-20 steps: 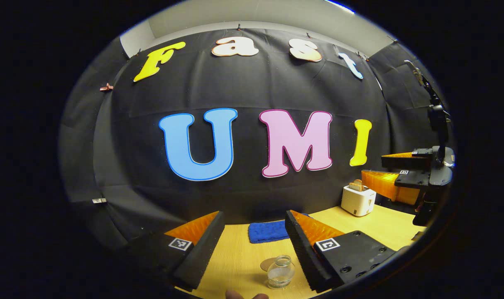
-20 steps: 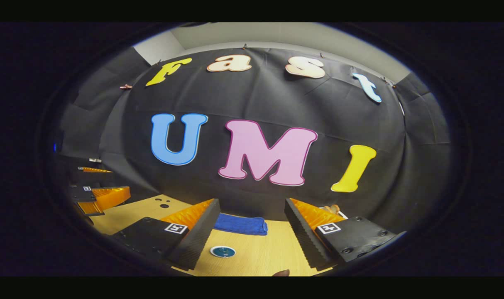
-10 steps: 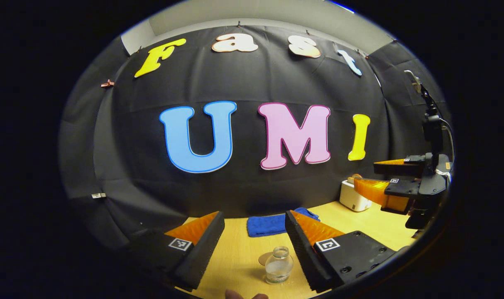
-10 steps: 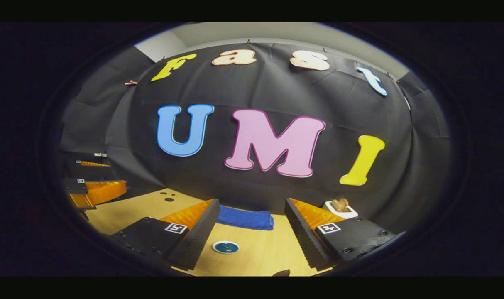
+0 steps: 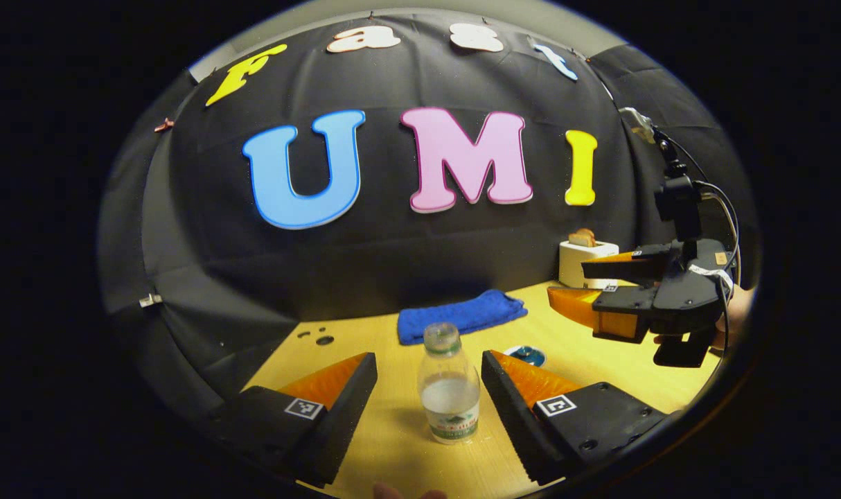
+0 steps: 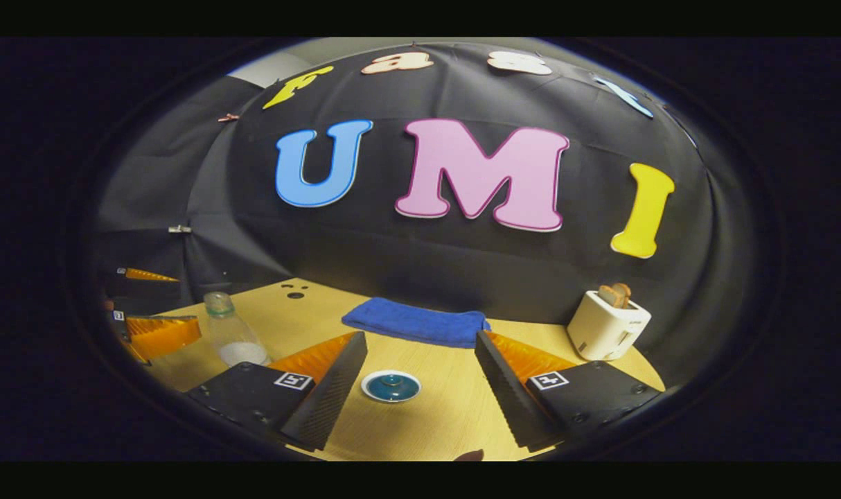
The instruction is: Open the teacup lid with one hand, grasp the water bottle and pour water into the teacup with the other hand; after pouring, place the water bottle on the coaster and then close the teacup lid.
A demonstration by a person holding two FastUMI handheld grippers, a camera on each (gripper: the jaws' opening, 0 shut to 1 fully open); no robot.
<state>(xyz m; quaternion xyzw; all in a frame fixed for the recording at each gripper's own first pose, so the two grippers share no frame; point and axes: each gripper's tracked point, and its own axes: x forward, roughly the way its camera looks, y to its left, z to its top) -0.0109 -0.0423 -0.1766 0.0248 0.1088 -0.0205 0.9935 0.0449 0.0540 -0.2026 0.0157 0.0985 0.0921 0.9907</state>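
Note:
A clear water bottle (image 5: 448, 388) with a little water stands upright on the wooden table (image 5: 393, 443). It sits between the two fingers of my open left gripper (image 5: 429, 356), untouched on both sides. The teacup, white with a teal lid (image 6: 391, 385), rests on the table just ahead of my open right gripper (image 6: 420, 339), low between its fingers. In the left gripper view the teacup (image 5: 524, 355) lies right of the bottle, and the right gripper (image 5: 567, 279) hovers open above the table's right side. In the right gripper view the bottle (image 6: 230, 336) stands at the far left.
A folded blue towel (image 5: 458, 315) lies at the back of the table by the black cloth wall. A white toaster (image 6: 607, 326) with bread in it stands back right. Small dark holes (image 6: 292, 291) mark the table's back left.
Both views have tipped down and nearer the table. The bottle now shows full height between the left fingers, and the teacup looks larger ahead of the right gripper. Both grippers stayed open.

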